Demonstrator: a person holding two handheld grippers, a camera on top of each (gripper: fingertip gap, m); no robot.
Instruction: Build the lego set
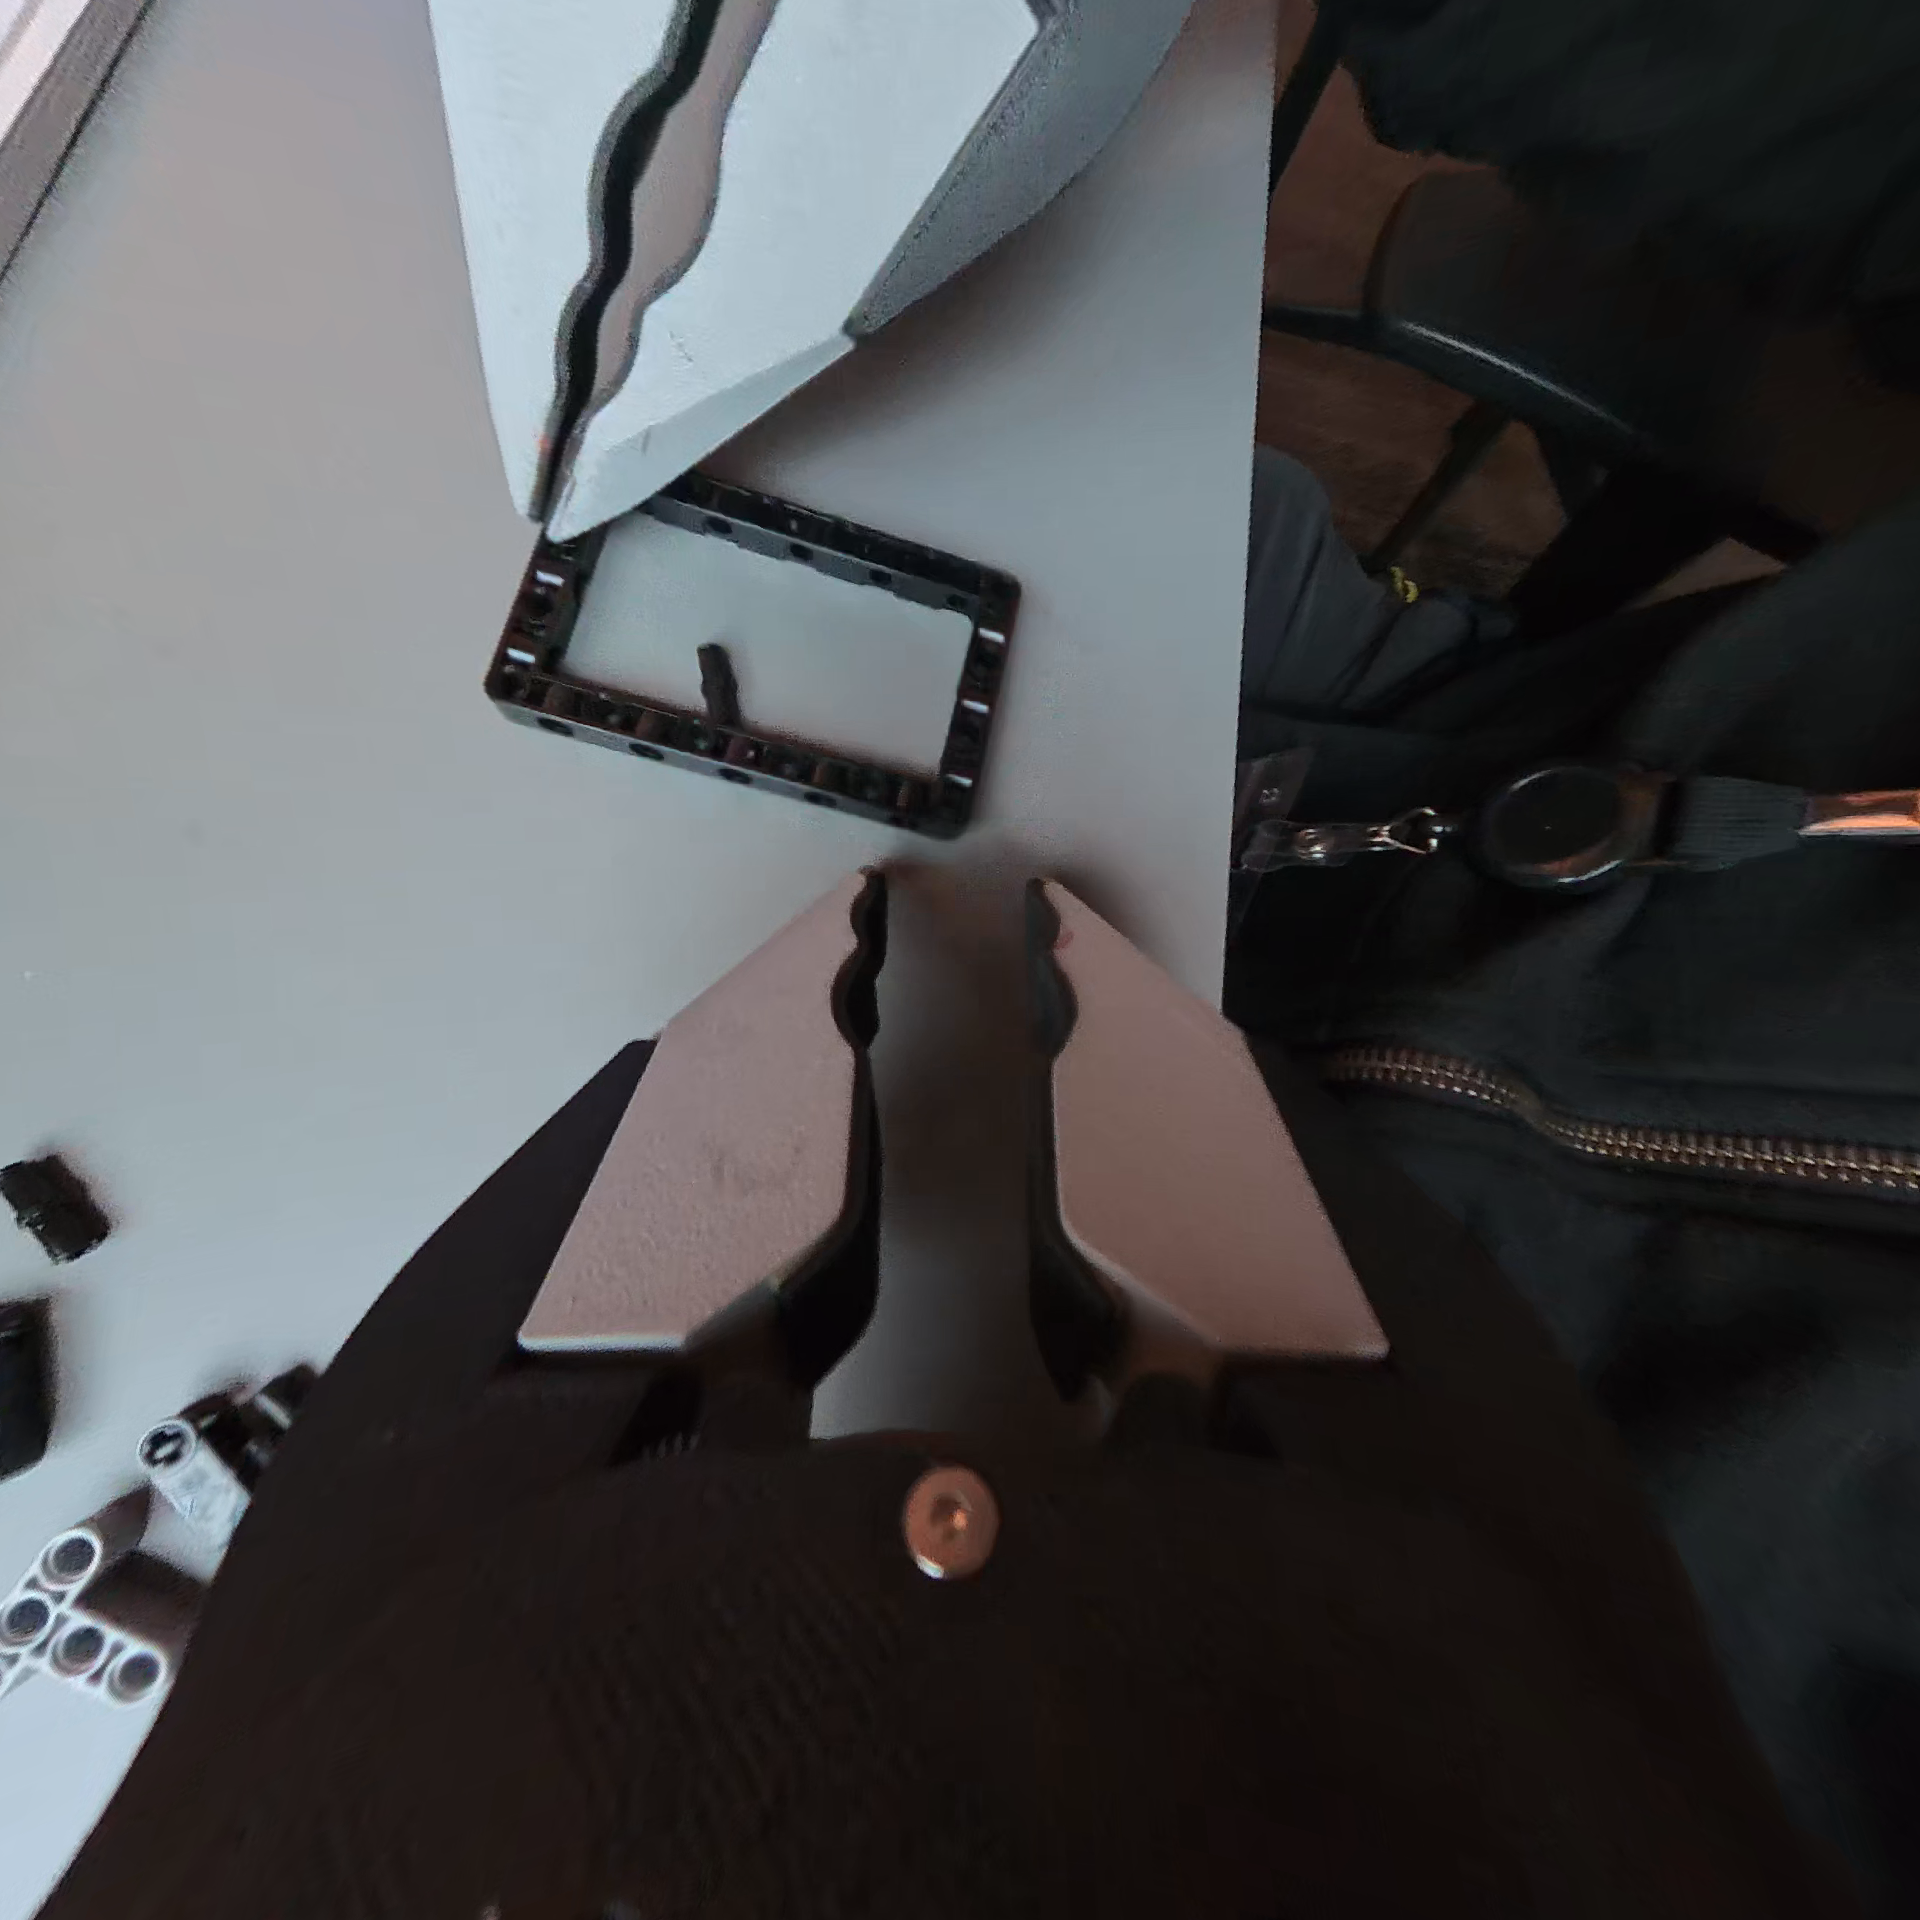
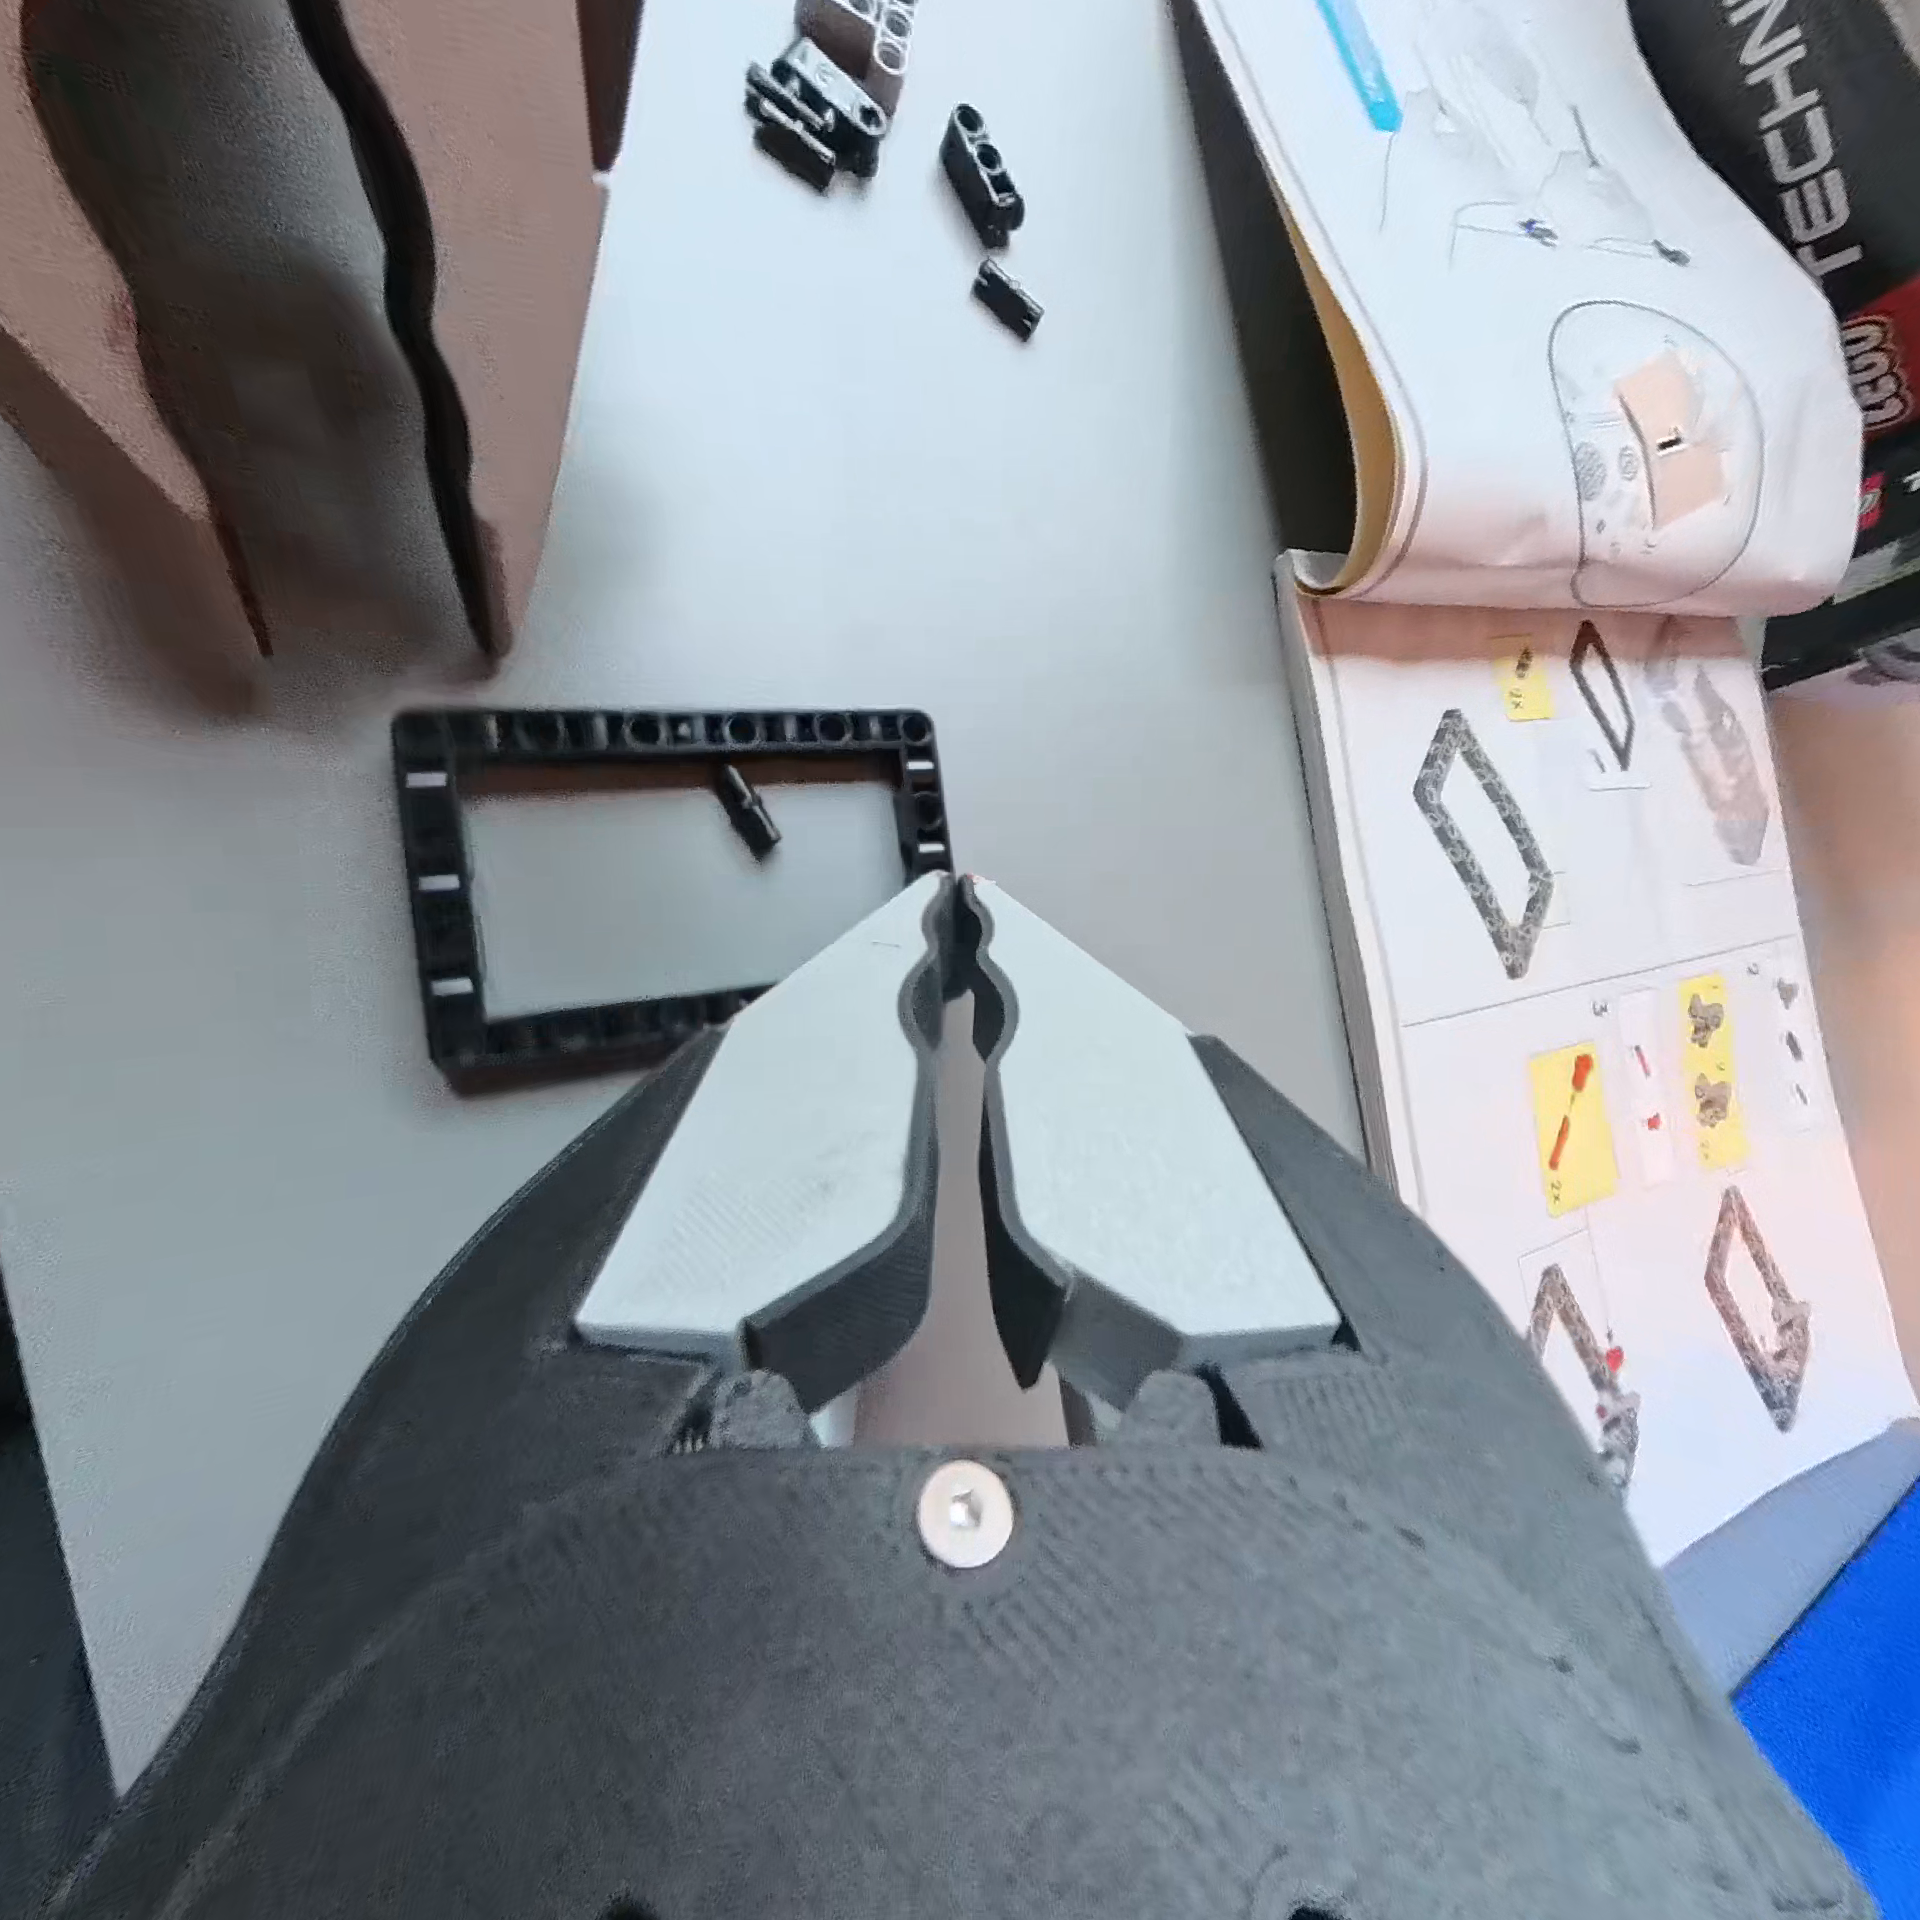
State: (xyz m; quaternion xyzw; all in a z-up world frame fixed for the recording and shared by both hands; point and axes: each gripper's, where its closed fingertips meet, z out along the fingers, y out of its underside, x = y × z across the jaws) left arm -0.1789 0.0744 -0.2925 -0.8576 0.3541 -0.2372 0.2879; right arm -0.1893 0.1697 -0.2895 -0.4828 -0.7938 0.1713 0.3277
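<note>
A black rectangular lego frame (image 1: 966, 717) lies flat on the white table (image 1: 260, 727), near its edge. A short black pin (image 1: 715, 681) sticks from one long bar into the frame's opening; it also shows in the right wrist view (image 2: 748, 812). My left gripper (image 1: 956, 883) is open and empty, just short of the frame's long side. My right gripper (image 2: 961, 883) is shut, with its tips at a corner of the frame (image 2: 665, 727). I see nothing held between them. The right gripper (image 1: 551, 514) also shows in the left wrist view. The left gripper (image 2: 374, 655) shows at the right wrist view's top left.
Loose black connectors (image 2: 982, 171) and pale beams (image 1: 83, 1631) lie on the table beyond the frame. An open instruction booklet (image 2: 1558, 935) and a lego box (image 2: 1818, 208) lie on one side. The table edge (image 1: 1247, 623) borders a person in a dark zipped jacket (image 1: 1610, 1122). The tips of one gripper are about 10 cm away from the tips of the other.
</note>
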